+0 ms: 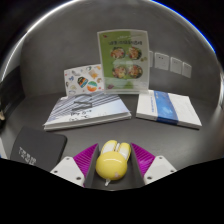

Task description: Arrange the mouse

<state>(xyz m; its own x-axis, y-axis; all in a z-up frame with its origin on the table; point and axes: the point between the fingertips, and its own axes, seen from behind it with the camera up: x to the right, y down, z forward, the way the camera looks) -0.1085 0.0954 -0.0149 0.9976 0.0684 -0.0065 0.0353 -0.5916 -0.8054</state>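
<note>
- Mouse (112,160), yellow and rounded, sits between the two fingers of the gripper (112,163), right at the near edge of the dark desk (130,128).
- Magenta pads (84,157) lie close against the mouse on its left and right sides; the fingers look pinched onto it, with no gap to be seen at either side.
- Near left of the fingers lies a dark mouse mat (40,147) with small pale print on it.
- Beyond the mouse, a white booklet (88,111) lies flat on the desk, and to the right of it a second booklet with a blue spine (169,108).
- At the far side, a small card with coloured drawings (84,80) and a taller green-edged leaflet with photos (125,60) stand upright against the wall.
</note>
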